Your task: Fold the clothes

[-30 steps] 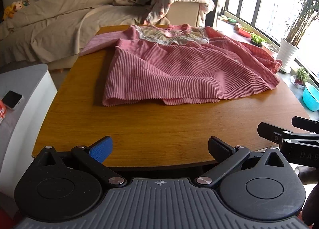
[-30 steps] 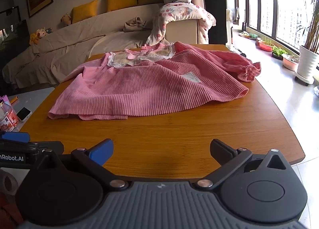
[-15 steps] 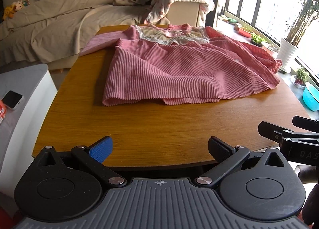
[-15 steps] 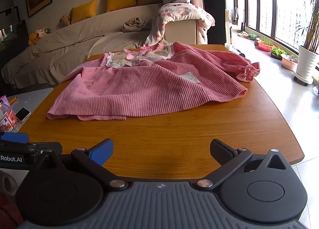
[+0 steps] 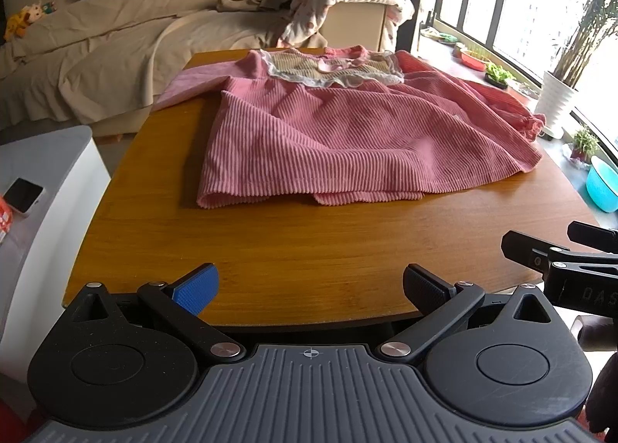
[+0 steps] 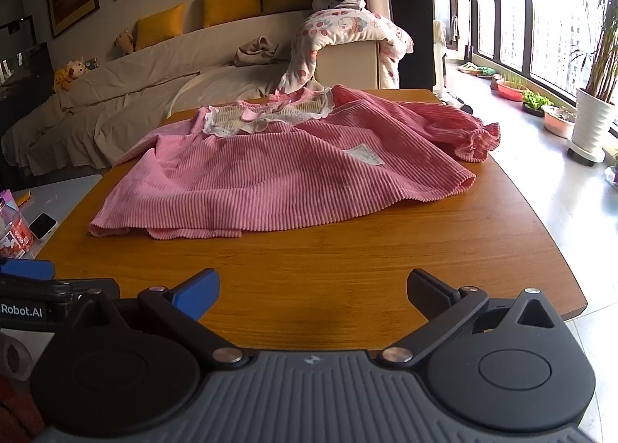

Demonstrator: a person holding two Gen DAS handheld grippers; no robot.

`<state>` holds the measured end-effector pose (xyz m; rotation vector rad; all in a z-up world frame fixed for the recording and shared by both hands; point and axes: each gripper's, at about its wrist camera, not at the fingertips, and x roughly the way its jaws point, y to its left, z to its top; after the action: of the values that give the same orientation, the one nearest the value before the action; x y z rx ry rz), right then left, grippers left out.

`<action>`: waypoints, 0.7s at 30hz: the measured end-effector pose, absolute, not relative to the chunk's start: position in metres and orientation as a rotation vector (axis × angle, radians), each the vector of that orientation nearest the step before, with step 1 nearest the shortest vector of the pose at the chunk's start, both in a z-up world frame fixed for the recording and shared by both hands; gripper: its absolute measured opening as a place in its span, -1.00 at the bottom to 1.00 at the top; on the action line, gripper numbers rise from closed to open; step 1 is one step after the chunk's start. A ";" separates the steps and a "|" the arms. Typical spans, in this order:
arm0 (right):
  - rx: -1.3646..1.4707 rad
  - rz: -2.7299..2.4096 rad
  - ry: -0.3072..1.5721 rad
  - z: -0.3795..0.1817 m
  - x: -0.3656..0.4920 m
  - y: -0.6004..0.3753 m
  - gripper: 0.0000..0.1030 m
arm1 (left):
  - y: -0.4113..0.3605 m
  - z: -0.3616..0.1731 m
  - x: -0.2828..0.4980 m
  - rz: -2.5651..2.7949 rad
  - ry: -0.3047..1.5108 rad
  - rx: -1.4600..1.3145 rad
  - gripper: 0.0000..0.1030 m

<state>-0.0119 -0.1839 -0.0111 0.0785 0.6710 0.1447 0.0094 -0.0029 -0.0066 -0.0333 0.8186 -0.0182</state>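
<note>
Left wrist view: we see the left gripper (image 5: 309, 284) at the near edge of the wooden table (image 5: 293, 246), jaws wide apart, nothing between them, blue pad (image 5: 195, 286) on one finger, black pad (image 5: 423, 284) on the other. The pink corduroy garment (image 5: 347, 138) lies spread on the far half of the table, well apart from the fingers, lace-trimmed collar (image 5: 334, 70) at the far end, hem toward us with a small fold in the middle of its near edge. One sleeve (image 5: 193, 82) runs off to the far left corner, the other ends in a ruffled cuff (image 5: 533, 124) at the right edge. The right gripper (image 5: 560, 246) pokes in from the right, just beside ours, over the table's near right corner. White side unit (image 5: 42, 219) to the left with a small white device (image 5: 23, 192) on it; covered sofa (image 5: 154, 29) behind, blue basin (image 5: 602, 188) on the floor right. Right wrist view: we see the right gripper (image 6: 311, 288), jaws also spread wide and empty, held over the near table edge (image 6: 347, 277). The garment (image 6: 278, 168) sits flat across the middle, a pale patch (image 6: 365, 155) on its right part, probably a label, too small to tell. Ruffled cuff (image 6: 479, 140) rests near the right table edge. The left gripper (image 6: 27, 280) shows at the left border. White planter (image 6: 591, 126) by the window.
</note>
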 end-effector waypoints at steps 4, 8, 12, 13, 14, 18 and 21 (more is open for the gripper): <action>0.080 0.144 0.673 -0.011 -0.011 -0.184 1.00 | -0.003 -0.007 0.010 -0.019 0.821 -0.035 1.00; 0.080 0.145 0.671 -0.011 -0.011 -0.185 1.00 | -0.002 -0.007 0.010 -0.021 0.823 -0.038 1.00; 0.081 0.144 0.675 -0.012 -0.011 -0.185 1.00 | -0.002 -0.008 0.010 -0.022 0.827 -0.041 1.00; 0.082 0.144 0.676 -0.012 -0.011 -0.185 1.00 | -0.002 -0.008 0.011 -0.022 0.829 -0.042 1.00; 0.083 0.144 0.677 -0.013 -0.011 -0.185 1.00 | -0.002 -0.008 0.011 -0.022 0.831 -0.044 1.00; 0.084 0.142 0.677 -0.013 -0.011 -0.186 1.00 | -0.001 -0.010 0.011 -0.021 0.839 -0.050 1.00; 0.085 0.140 0.680 -0.013 -0.010 -0.186 1.00 | 0.000 -0.012 0.012 -0.021 0.848 -0.055 1.00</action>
<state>-0.0100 -0.1862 -0.0134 0.0849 0.6802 0.1402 0.0123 0.0004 -0.0117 -0.0550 0.8479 -0.0214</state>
